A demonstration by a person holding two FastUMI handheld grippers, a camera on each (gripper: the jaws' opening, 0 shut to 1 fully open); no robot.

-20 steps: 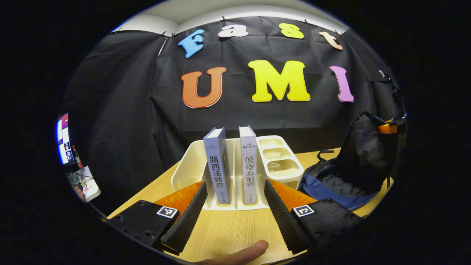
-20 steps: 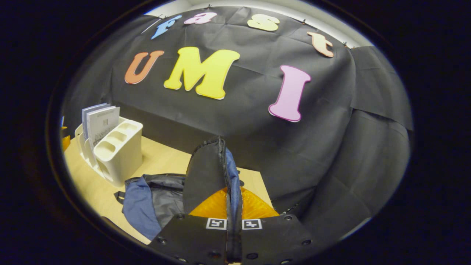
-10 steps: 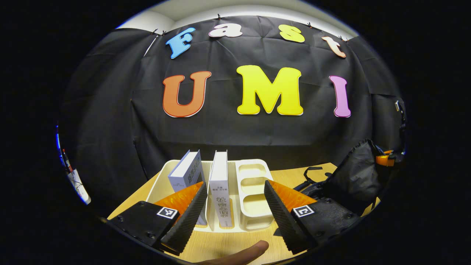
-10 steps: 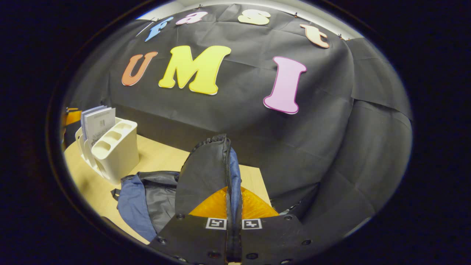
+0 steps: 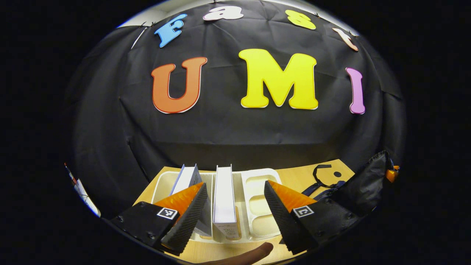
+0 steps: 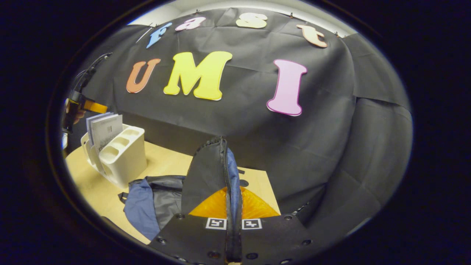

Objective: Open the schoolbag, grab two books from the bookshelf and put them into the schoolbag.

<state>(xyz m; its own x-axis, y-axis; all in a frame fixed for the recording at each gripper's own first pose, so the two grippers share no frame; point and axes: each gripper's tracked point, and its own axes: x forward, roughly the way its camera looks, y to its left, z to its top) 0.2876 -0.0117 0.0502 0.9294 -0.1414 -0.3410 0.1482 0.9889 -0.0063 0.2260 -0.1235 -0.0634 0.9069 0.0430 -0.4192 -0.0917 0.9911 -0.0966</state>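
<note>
Two pale books stand upright in a white bookshelf (image 5: 257, 198) on the wooden table. My left gripper (image 5: 234, 186) hovers open just above them; the right-hand book (image 5: 223, 198) lies between its fingers, untouched, and the left-hand book (image 5: 188, 177) is partly behind the left finger. The dark schoolbag (image 5: 364, 187) sits to the right. In the right gripper view my right gripper (image 6: 232, 191) is shut on the schoolbag's zipped edge (image 6: 209, 173) and holds it up. The bag's blue lining (image 6: 138, 206) lies spread on the table. The bookshelf (image 6: 123, 158) with its books (image 6: 105, 129) stands at the left.
The wooden table (image 6: 165, 163) runs back to the black cloth wall. A loose black strap (image 5: 318, 176) lies between bookshelf and bag. The other gripper (image 6: 82, 105) and the hand holding it hang above the books. A person's fingertip (image 5: 250, 255) pokes in at the bottom.
My left gripper has moved forward and up over the bookshelf, so the books' top edges now show instead of their spines. The right gripper keeps its hold on the bag's edge.
</note>
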